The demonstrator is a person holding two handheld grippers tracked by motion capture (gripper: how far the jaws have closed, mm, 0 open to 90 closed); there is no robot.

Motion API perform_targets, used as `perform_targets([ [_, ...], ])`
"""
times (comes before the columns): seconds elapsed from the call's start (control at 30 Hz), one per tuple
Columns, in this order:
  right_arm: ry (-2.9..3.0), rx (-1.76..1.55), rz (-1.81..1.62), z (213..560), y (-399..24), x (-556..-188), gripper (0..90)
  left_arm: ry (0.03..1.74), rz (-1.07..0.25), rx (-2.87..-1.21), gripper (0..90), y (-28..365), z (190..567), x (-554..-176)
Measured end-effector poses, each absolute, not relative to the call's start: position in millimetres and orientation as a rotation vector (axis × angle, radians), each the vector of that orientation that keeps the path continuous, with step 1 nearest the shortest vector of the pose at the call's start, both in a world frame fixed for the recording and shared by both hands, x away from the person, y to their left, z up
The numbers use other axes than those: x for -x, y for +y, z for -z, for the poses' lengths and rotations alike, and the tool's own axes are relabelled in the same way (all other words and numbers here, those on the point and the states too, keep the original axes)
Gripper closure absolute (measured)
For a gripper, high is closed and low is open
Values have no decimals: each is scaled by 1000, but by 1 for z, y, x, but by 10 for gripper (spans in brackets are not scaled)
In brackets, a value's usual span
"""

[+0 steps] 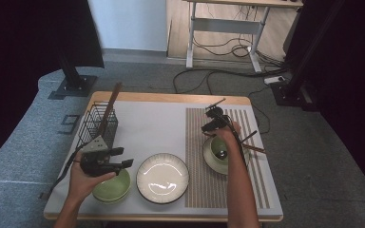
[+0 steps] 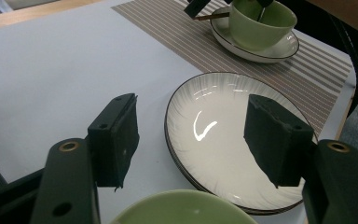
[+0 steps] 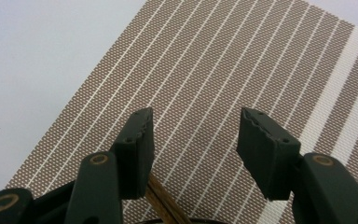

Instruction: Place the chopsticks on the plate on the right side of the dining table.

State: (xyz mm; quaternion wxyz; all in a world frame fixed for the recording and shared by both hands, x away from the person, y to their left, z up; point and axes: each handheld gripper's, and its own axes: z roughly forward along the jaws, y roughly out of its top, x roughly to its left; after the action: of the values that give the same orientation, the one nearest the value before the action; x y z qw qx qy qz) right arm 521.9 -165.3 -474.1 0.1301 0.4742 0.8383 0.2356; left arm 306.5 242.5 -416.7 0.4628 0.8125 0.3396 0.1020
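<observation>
- Green ceramic cup (image 1: 220, 146) sits on its pale saucer (image 1: 210, 159) on the brown striped placemat (image 1: 197, 178).
- Right tongs (image 1: 212, 119) hover beyond it, released (nothing gripped).
- Left tongs (image 1: 123, 157), released, hang over the green bowl (image 1: 114, 189).

Wire basket (image 1: 98, 124) far left — white plate (image 1: 163, 177) centre.

large grey figure 9 (image 1: 69, 124) on the floor mat (image 1: 24, 142), left of the table (image 1: 171, 98)
</observation>
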Motion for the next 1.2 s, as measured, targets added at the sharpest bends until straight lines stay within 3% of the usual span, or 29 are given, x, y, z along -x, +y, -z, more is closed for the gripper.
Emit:
perform_targets([
  [0.57, 2401, -1355, -792, 457, -173, -513, 446, 839, -251, -1996, 351, 243, 417, -307],
  [1.2, 2311, -1327, -1030, 420, -210, -448, 454, 847, -243, -1985, 351, 246, 416, -307],
])
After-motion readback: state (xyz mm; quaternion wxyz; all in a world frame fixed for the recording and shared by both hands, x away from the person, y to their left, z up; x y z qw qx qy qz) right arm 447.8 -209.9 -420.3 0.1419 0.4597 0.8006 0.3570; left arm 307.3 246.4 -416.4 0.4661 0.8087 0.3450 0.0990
